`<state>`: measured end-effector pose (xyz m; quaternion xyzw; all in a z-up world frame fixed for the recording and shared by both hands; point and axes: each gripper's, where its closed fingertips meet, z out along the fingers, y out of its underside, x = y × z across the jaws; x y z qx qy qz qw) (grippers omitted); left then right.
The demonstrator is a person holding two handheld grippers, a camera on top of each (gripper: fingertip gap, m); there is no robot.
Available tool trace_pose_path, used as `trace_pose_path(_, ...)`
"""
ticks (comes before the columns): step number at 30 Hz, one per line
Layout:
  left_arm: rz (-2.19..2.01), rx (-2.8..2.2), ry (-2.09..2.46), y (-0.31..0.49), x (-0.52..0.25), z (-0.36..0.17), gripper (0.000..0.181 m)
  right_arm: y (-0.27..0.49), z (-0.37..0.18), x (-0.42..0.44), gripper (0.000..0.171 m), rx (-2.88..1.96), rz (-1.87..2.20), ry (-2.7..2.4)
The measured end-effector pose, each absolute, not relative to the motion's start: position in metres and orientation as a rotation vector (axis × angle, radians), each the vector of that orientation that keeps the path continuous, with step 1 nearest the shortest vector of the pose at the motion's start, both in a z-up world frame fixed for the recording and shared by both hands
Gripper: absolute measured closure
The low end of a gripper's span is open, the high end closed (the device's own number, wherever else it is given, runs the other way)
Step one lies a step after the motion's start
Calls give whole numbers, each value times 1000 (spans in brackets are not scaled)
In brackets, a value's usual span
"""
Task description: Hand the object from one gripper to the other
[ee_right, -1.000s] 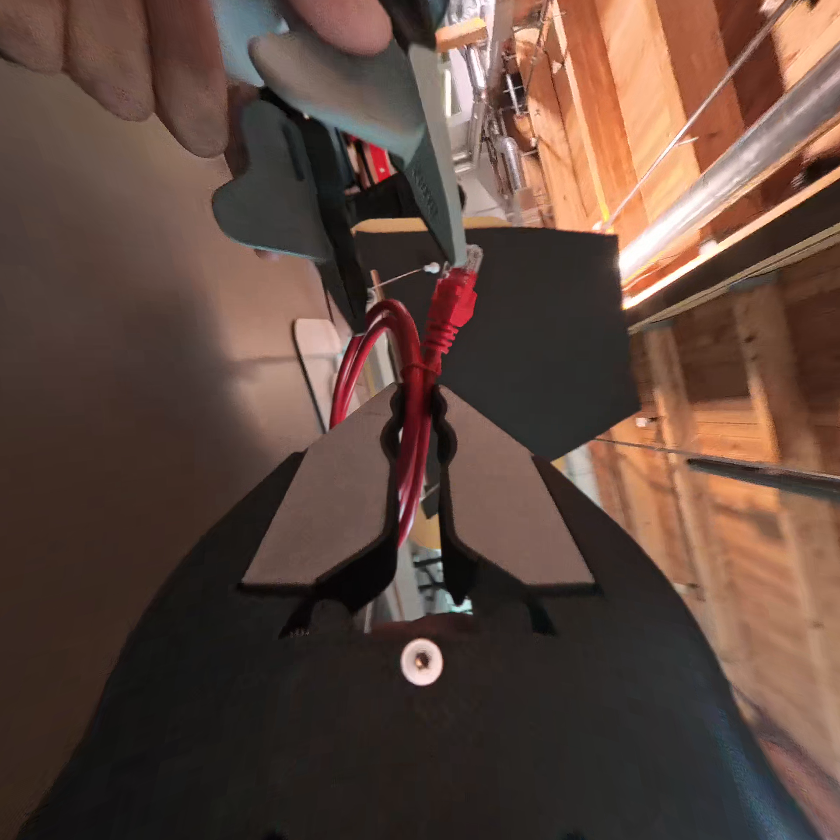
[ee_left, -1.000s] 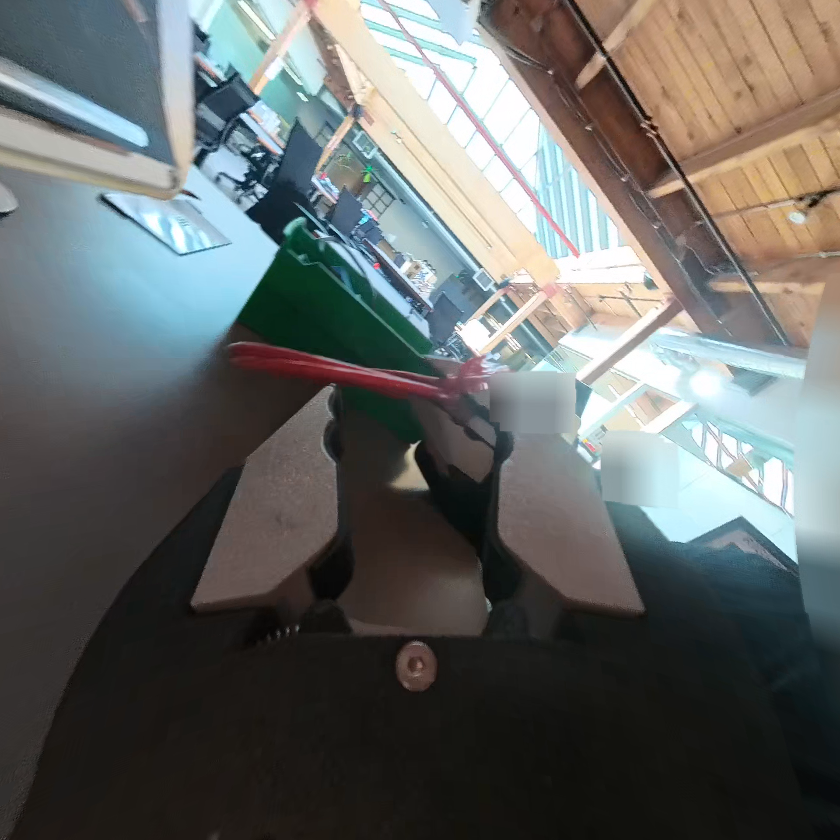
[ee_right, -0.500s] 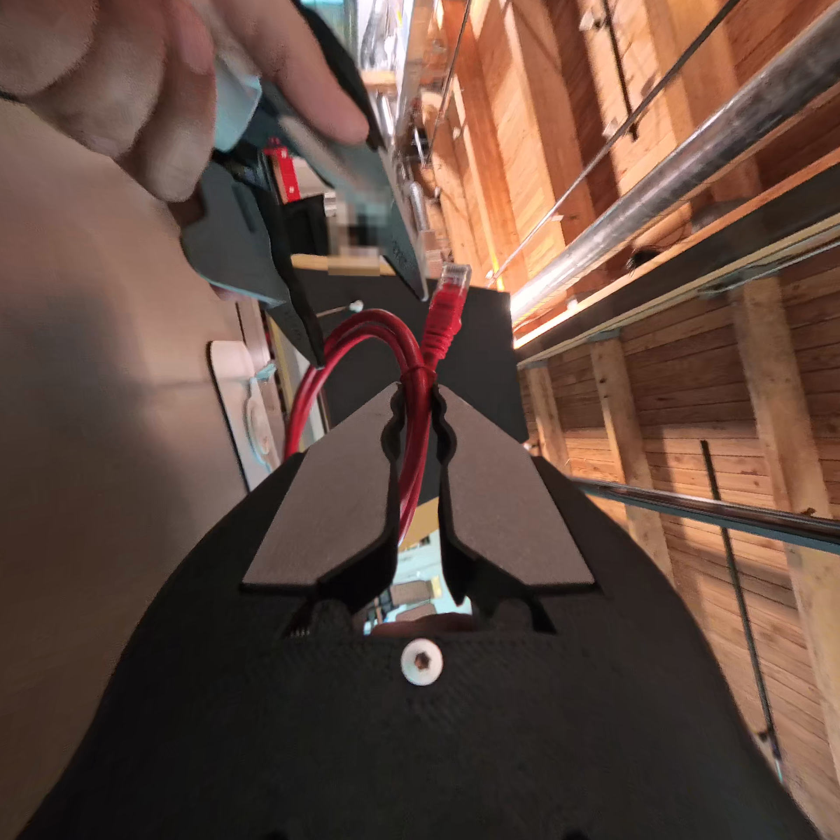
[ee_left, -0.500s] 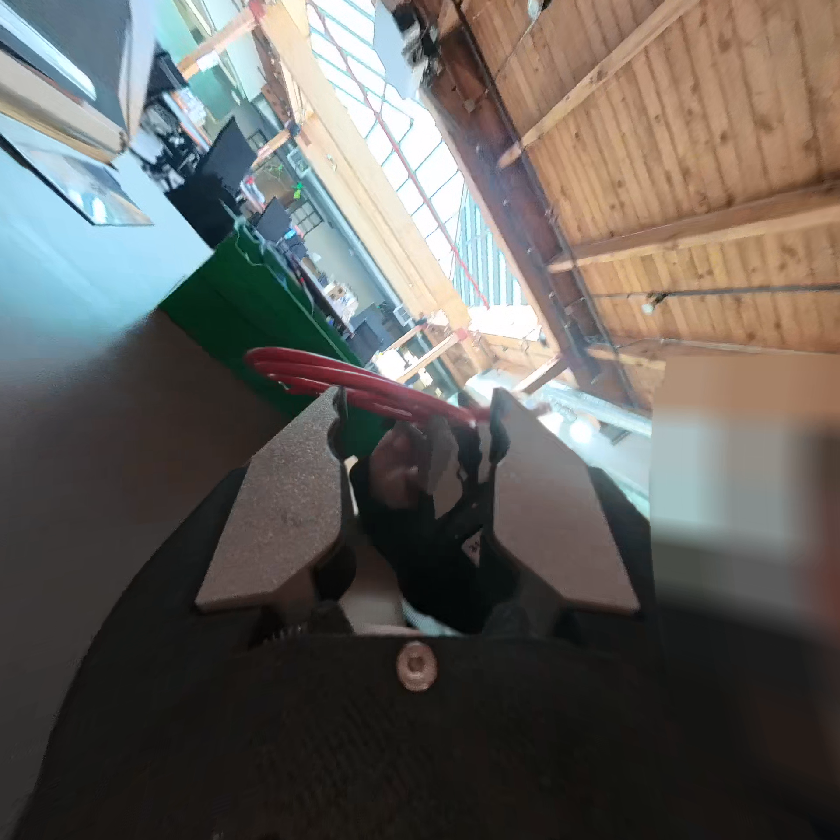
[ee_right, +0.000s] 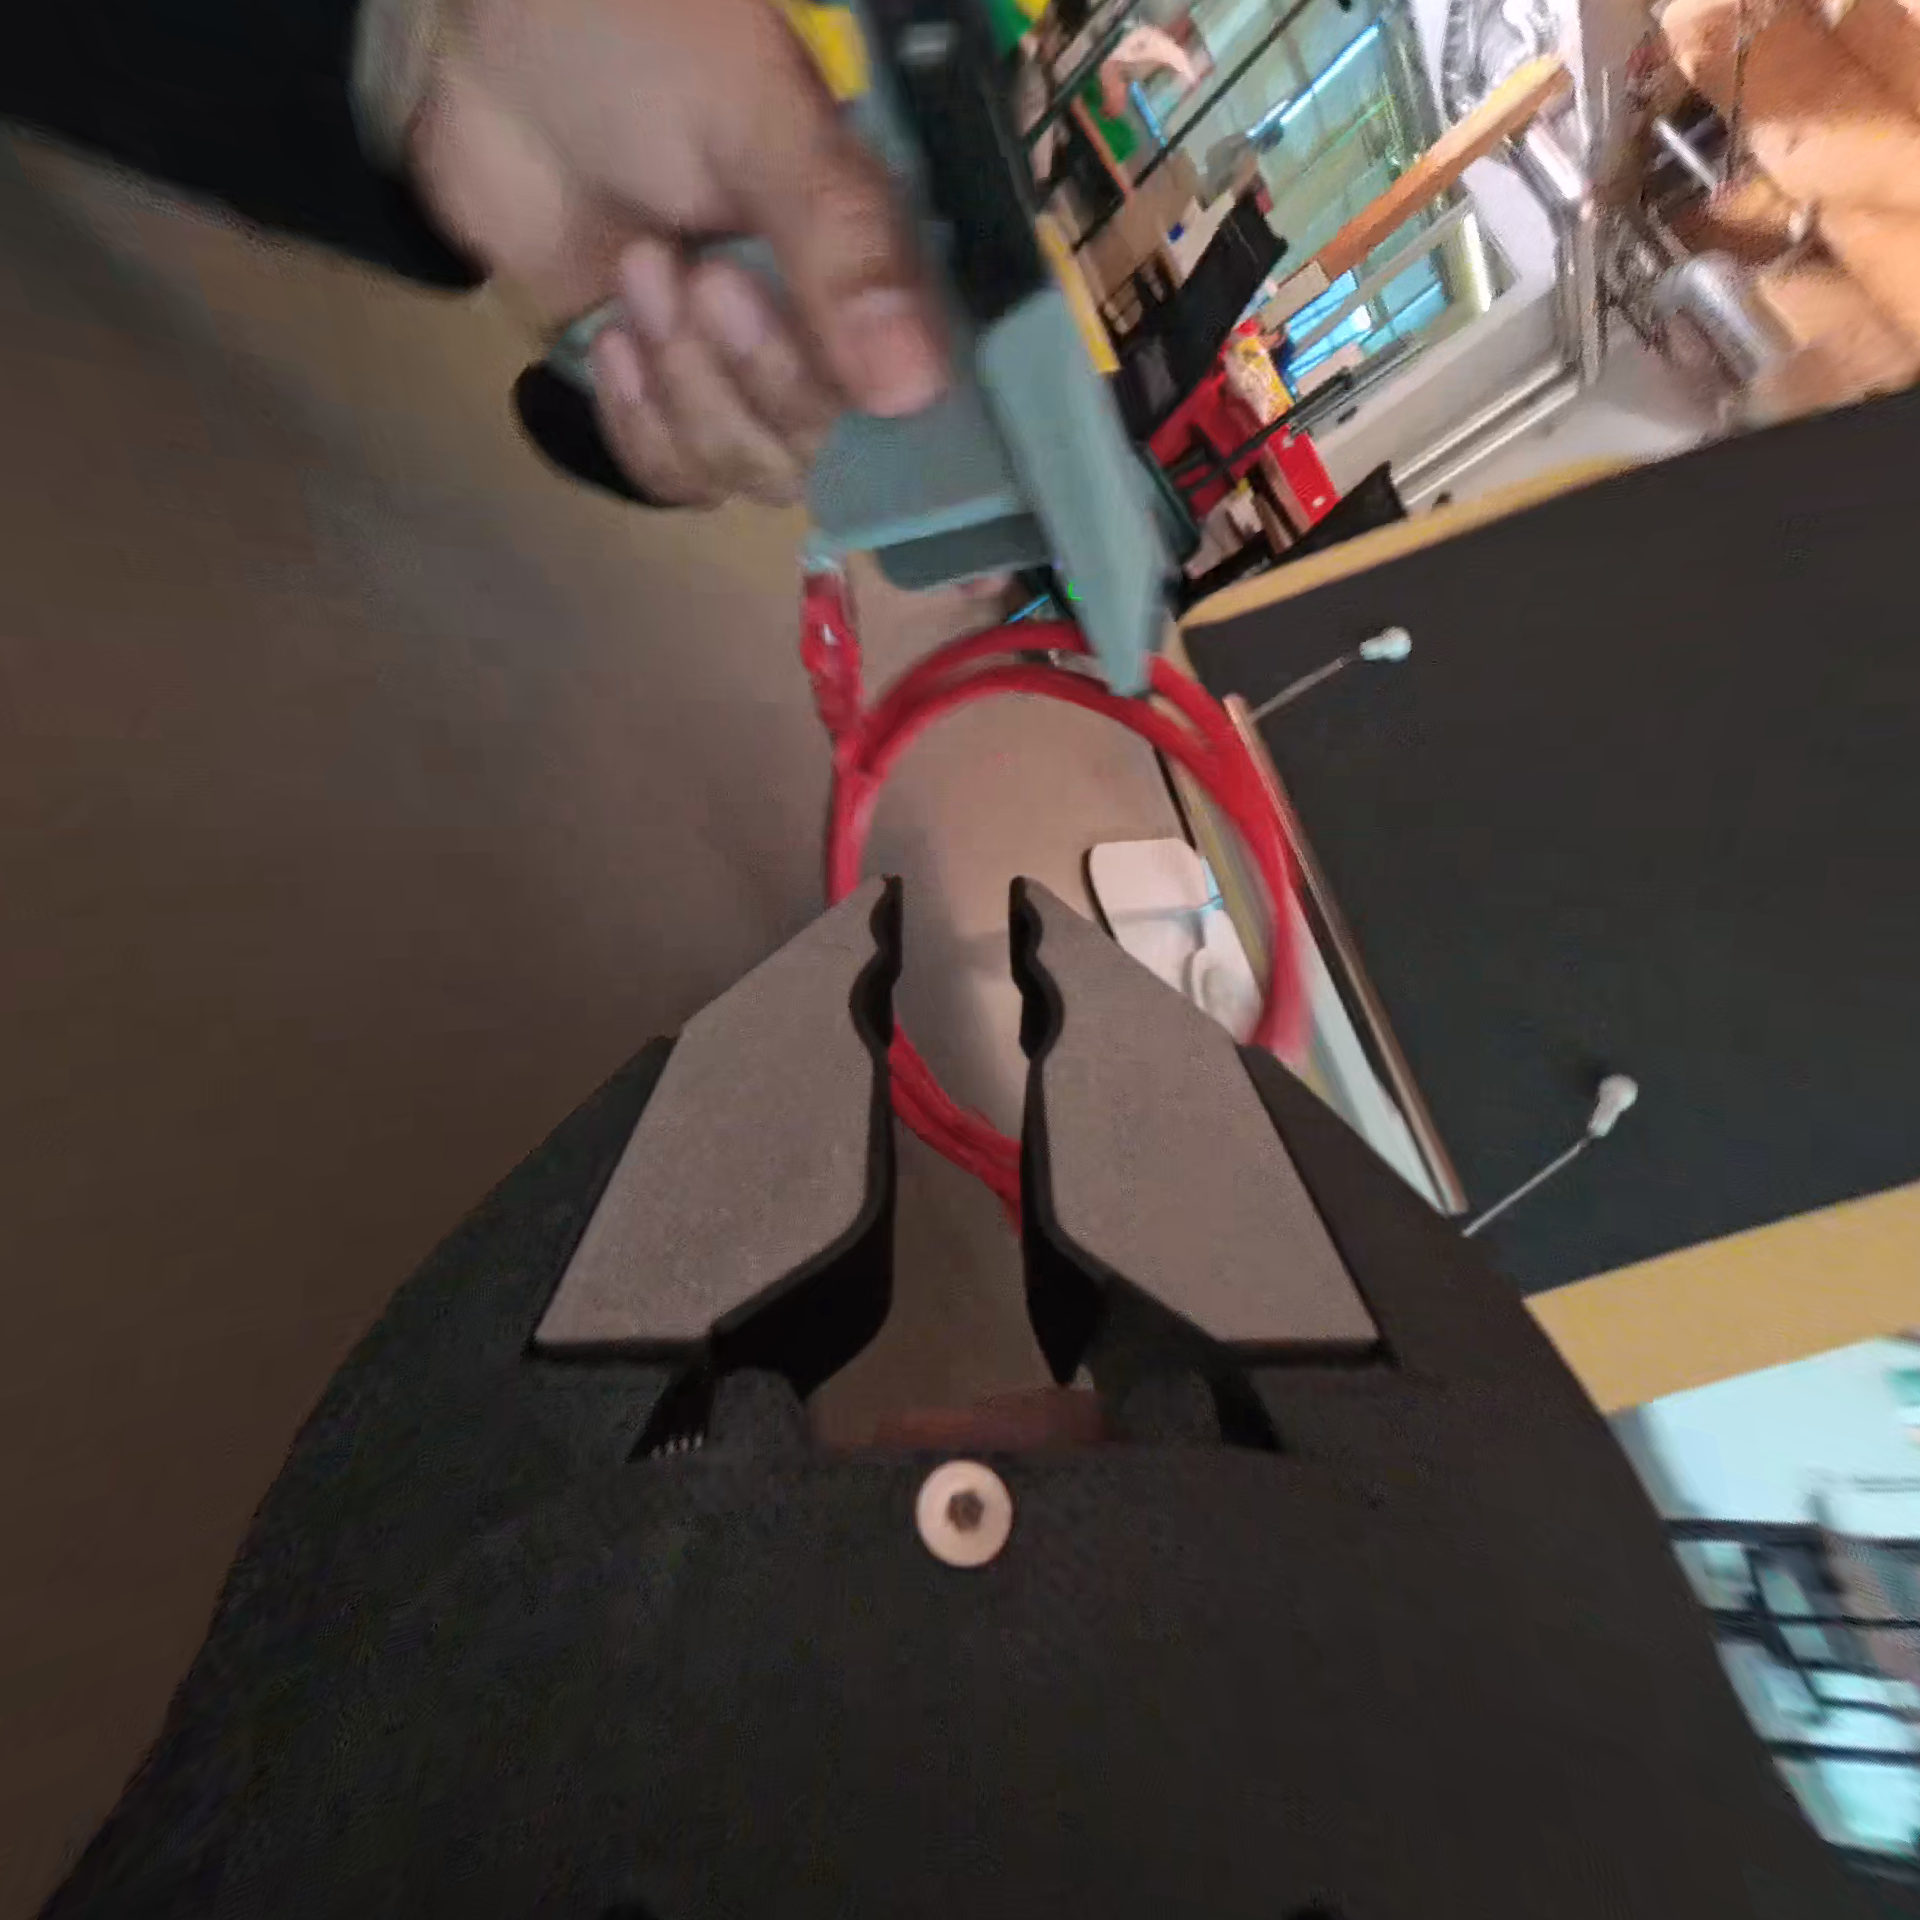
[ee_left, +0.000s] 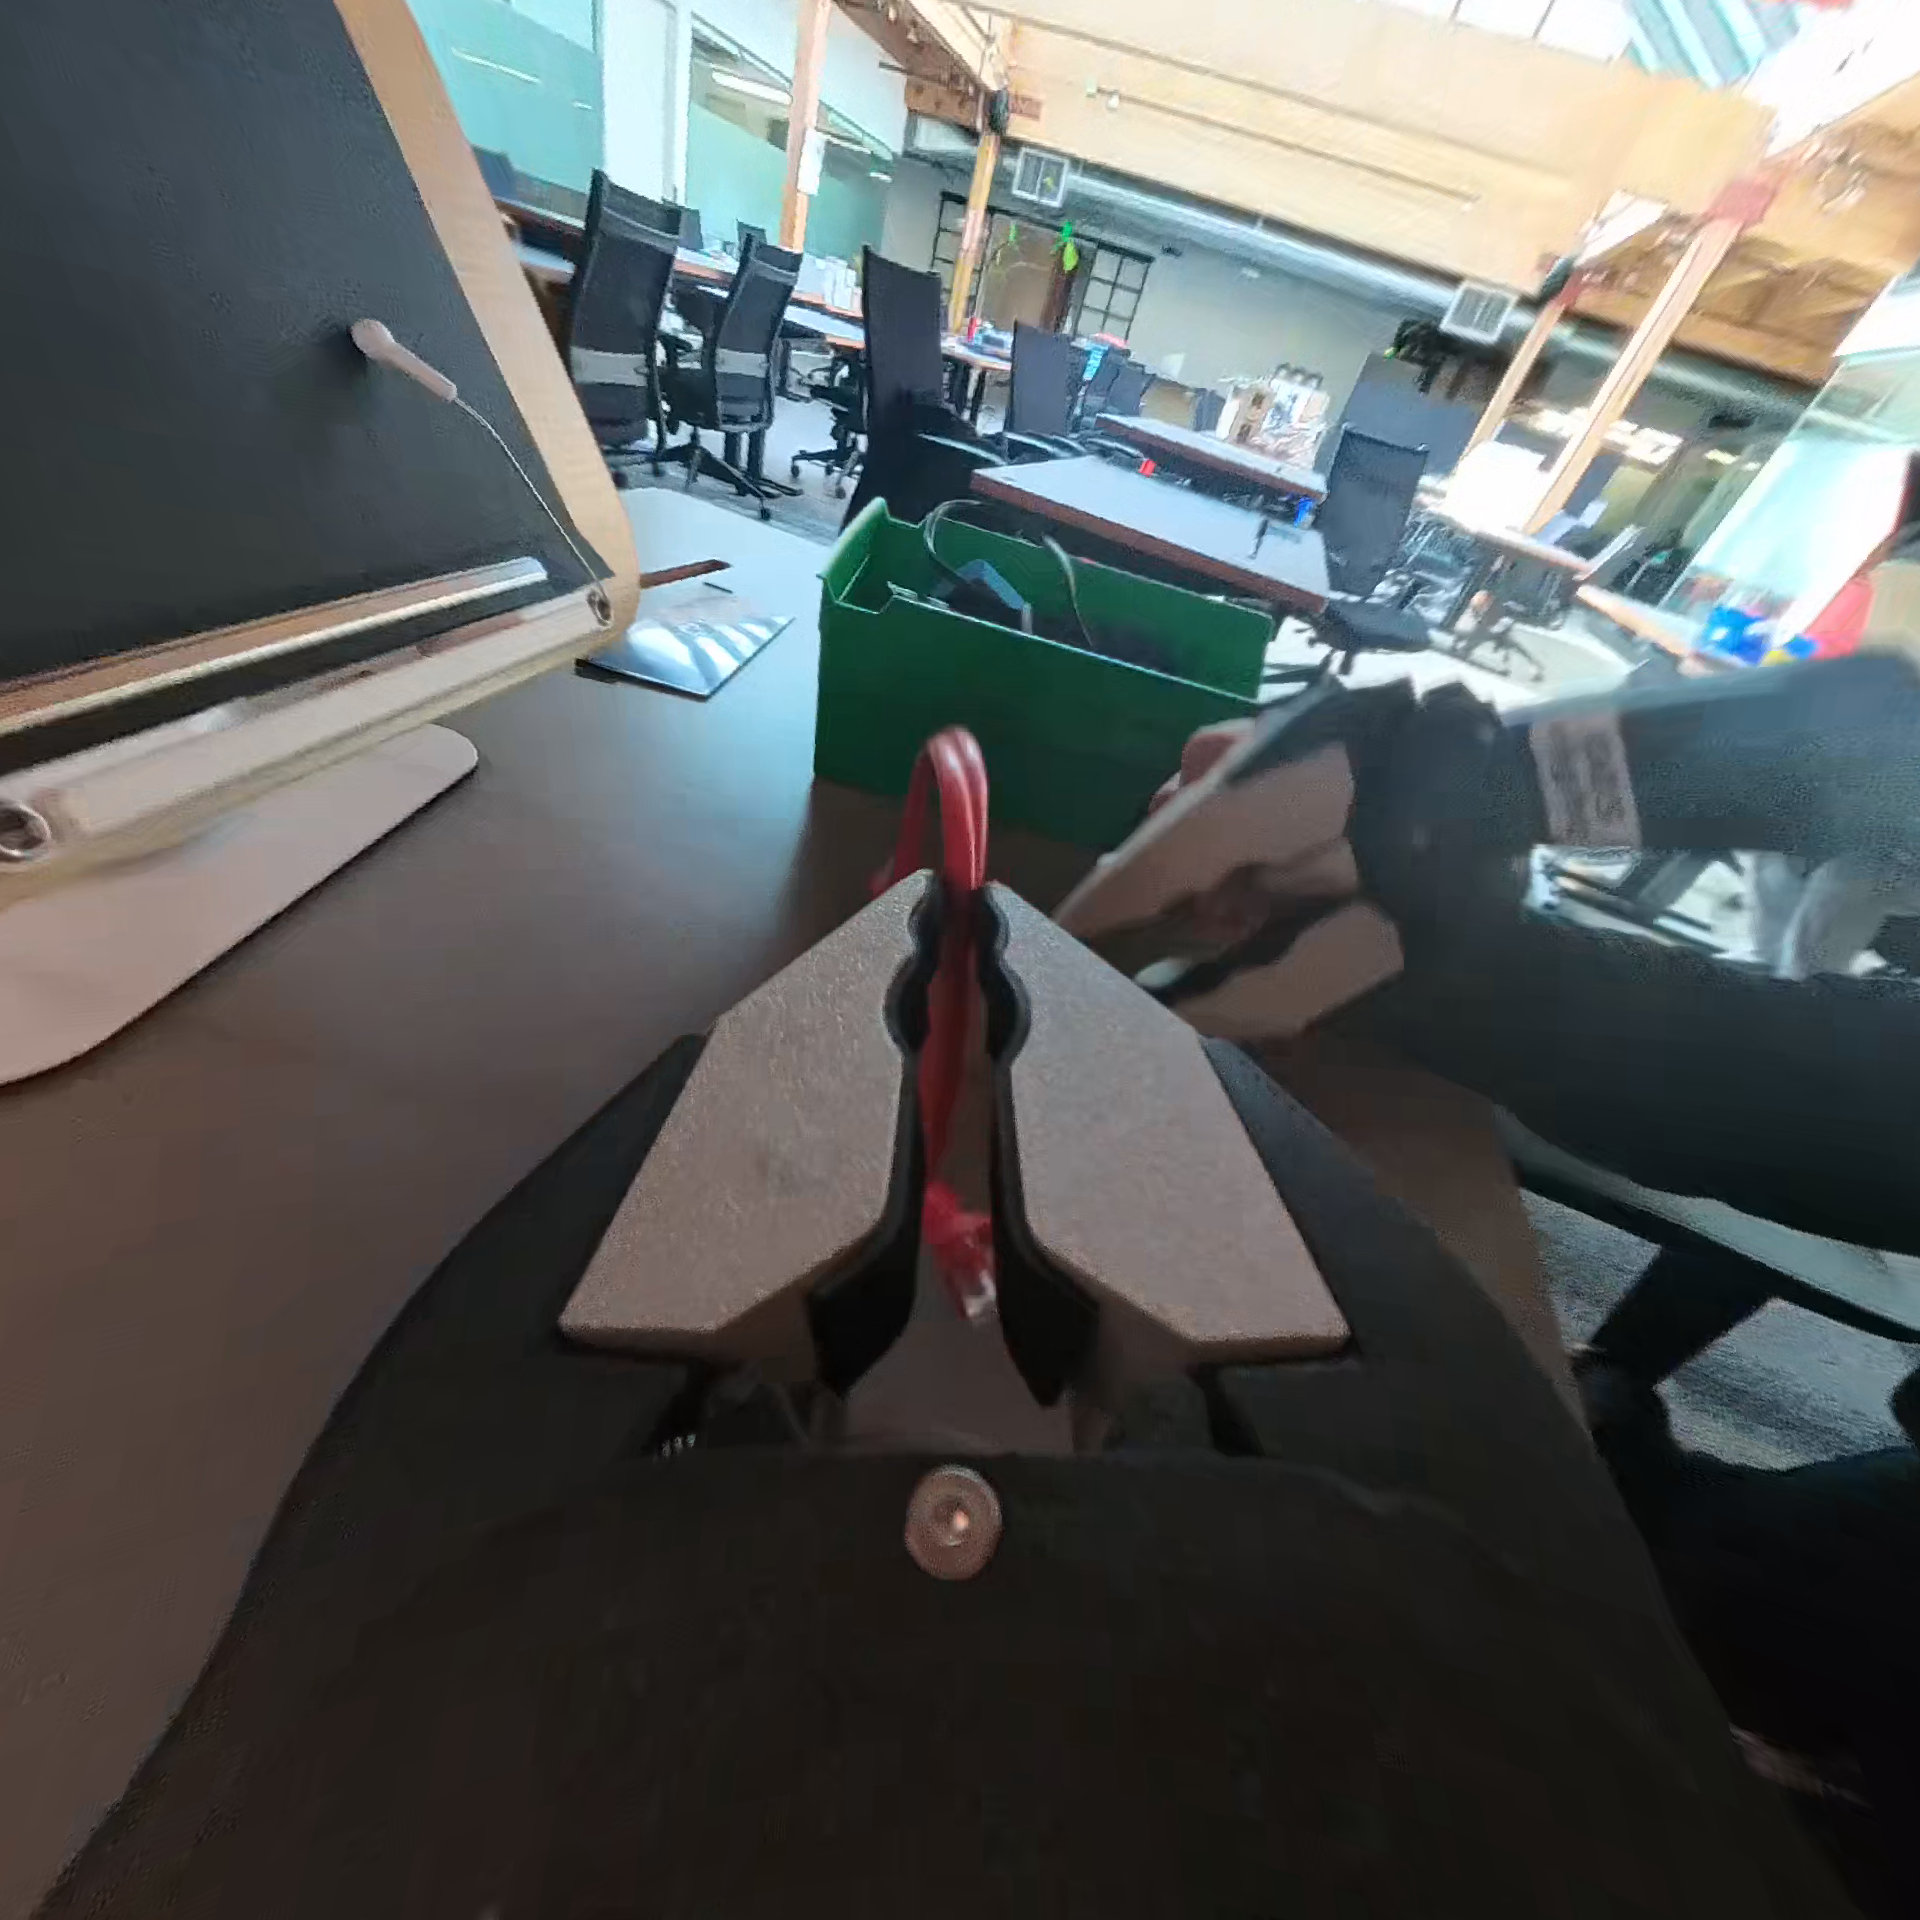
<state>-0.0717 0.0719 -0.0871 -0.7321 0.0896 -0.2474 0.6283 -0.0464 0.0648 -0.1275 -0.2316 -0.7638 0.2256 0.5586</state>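
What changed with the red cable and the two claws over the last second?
The handover took place. The left claw, open a second ago, is now shut on the red cable. The right claw, which had been clamping it, has opened and let go; part of the loop still shows between its fingers. Unchanged: the green bin and the black board on the table.
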Motion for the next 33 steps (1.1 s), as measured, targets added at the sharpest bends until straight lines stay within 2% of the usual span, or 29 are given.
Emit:
trace_pose_path(3, -398, -1685, 238, 76, -77, -88, 179, 98, -103, -41, 148, -699, 658, -1676)
trace_pose_path(5, -249, -1639, 393, 71, -66, -82, 179, 125, -92, -38, 138, -784, 654, -1573)
trace_pose_path(9, -134, -1627, 621, 63, -41, -89, 178, 130, -99, -36, 122, -825, 678, -1609)
trace_pose_path(11, -149, -1581, 732, 56, -25, -92, 178, 123, -108, -37, 119, -820, 681, -1666)
trace_pose_path(12, -139, -1555, 783, 52, -19, -93, 178, 119, -115, -38, 122, -807, 673, -1707)
trace_pose_path(13, -122, -1543, 821, 50, -15, -95, 178, 114, -122, -37, 137, -783, 653, -1759)
trace_pose_path(14, -102, -1552, 827, 50, -16, -97, 178, 111, -130, -37, 162, -758, 618, -1809)
trace_pose_path(15, -91, -1580, 795, 54, -20, -100, 179, 111, -135, -37, 171, -745, 569, -1831)
trace_pose_path(16, -100, -1618, 743, 58, -26, -102, 177, 116, -136, -40, 171, -752, 510, -1812)
trace_pose_path(18, -107, -1684, 635, 67, -40, -105, 146, 135, -134, -44, 171, -795, 379, -1746)
trace_pose_path(22, -56, -1734, 592, 74, -48, -114, 128, 151, -109, -43, 171, -657, 138, -1558)
trace_pose_path(24, 20, -1741, 623, 78, -46, -122, 132, 145, -96, -43, 171, -544, 30, -1487)
trace_pose_path(25, 54, -1739, 645, 80, -44, -125, 143, 141, -92, -43, 171, -511, 1, -1466)
trace_pose_path(27, 96, -1718, 714, 81, -34, -129, 177, 135, -91, -43, 171, -491, -9, -1458)
trace_pose_path(31, 230, -1684, 752, 84, -37, -129, 178, 136, -100, -42, 171, -579, 127, -1531)
trace_pose_path(33, 391, -1629, 733, 87, -50, -120, 179, 142, -101, -40, 158, -651, 195, -1543)
